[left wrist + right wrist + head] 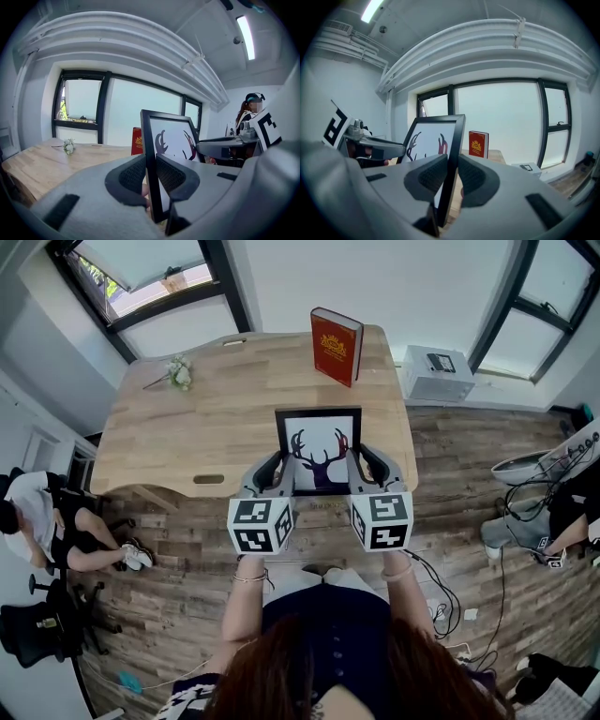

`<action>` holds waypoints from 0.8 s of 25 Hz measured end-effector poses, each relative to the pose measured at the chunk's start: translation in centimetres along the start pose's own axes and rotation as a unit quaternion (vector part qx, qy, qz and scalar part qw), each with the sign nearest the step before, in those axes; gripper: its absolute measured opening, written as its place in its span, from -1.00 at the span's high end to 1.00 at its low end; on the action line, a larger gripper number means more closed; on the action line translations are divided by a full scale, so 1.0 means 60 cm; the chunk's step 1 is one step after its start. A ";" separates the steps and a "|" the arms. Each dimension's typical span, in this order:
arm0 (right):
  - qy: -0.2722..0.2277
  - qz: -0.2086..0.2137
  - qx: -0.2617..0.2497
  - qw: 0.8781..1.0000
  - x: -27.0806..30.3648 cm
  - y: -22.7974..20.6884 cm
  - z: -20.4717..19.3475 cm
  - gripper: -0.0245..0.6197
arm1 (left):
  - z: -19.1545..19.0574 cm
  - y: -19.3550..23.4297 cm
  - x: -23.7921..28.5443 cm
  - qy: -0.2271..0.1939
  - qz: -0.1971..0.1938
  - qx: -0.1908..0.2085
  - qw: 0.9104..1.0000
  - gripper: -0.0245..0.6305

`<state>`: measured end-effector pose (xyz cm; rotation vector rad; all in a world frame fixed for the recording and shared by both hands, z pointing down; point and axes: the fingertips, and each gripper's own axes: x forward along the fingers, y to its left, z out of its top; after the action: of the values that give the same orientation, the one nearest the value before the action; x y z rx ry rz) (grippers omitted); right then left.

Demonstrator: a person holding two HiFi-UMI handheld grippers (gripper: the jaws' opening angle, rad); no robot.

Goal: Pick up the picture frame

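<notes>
– So, both clamped?
– Yes: left gripper [278, 465] pinches the left rail of the black-rimmed deer-print picture frame [319, 448], right gripper [361, 463] the right rail; it stands between them.
– Handling?
– Likely light, stiff, glass-fronted, fragile; side rails suit. Red hardback book [336, 346] stands beyond.

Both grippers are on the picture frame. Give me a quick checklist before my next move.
1. Left gripper shut on the picture frame, left edge: ok.
2. Right gripper shut on its right edge: ok.
3. Frame sits straight between both grippers: ok.
4. Red book stands apart behind the frame: ok.
5. Flower sprig far left, out of the way: ok.
6. Frame's bottom edge clear of the table: cannot tell.
</notes>
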<state>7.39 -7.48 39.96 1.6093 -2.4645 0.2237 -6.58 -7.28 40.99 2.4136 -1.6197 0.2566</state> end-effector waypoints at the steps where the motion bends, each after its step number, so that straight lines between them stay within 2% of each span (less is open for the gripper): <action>1: -0.002 -0.001 -0.001 1.000 0.000 0.001 0.005 0.69 | 0.004 0.001 -0.001 -0.003 -0.001 0.000 1.000 0.68; 20: -0.030 -0.008 -0.008 0.999 -0.014 0.048 0.066 0.69 | 0.062 0.029 -0.048 -0.032 -0.008 0.014 0.999 0.68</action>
<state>4.80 -6.51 35.85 1.6523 -2.4911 0.1557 -9.22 -6.40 36.77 2.4793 -1.6340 0.2027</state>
